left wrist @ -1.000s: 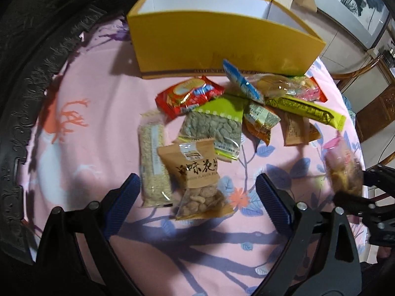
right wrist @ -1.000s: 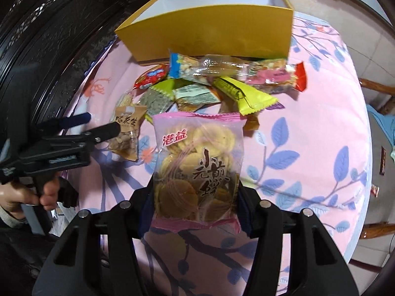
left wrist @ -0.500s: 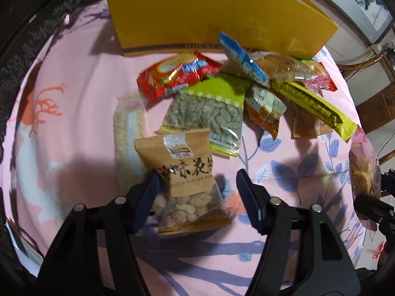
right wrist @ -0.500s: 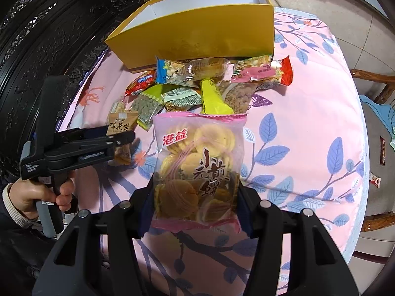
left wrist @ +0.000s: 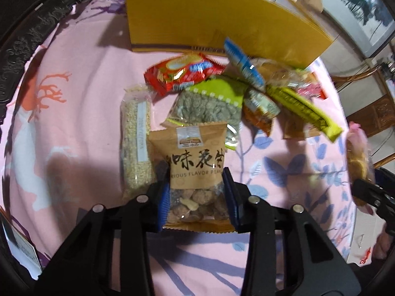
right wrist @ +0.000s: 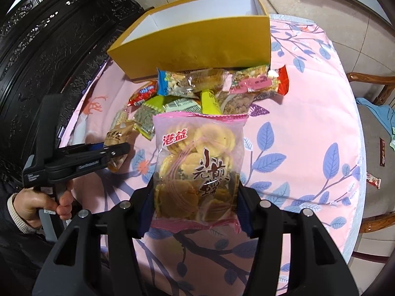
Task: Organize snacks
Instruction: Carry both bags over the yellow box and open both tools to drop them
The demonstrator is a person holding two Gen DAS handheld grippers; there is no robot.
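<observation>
- The peanut bag (left wrist: pixel 197 167), brown paper with a clear lower window, lay on the pink cloth (left wrist: pixel 74 128) at the near edge of the snack pile, flat on the table.
- The left gripper (left wrist: pixel 196 197) had come down around the bag's lower half; its blue pads (left wrist: pixel 164 204) were closing in, one on each side edge of the bag, right at the wrapper, though I could not tell whether they pressed it yet.
- Just left of the peanut bag lay a long cereal bar (left wrist: pixel 135 138), and behind it a green-topped seed pack (left wrist: pixel 209 106) that the bag partly overlapped.
- A red biscuit pack (left wrist: pixel 182 72) sat farther back, with a blue-ended wrapper (left wrist: pixel 243 64) and a yellow-green bar (left wrist: pixel 306 111) to the right of it.
- Behind the pile stood the yellow box (right wrist: pixel 197 42), open at the top, white inside, with the nearest snacks touching its front wall.
- The right gripper (right wrist: pixel 195 197) held a pink cracker bag (right wrist: pixel 200 165) upright above the cloth, fingers clamped on the bag's lower sides.
- From that side a hand (right wrist: pixel 37 202) with a pale cuff gripped the left tool's handle.
- A wooden chair (right wrist: pixel 370 83) stood off the table's right edge.
</observation>
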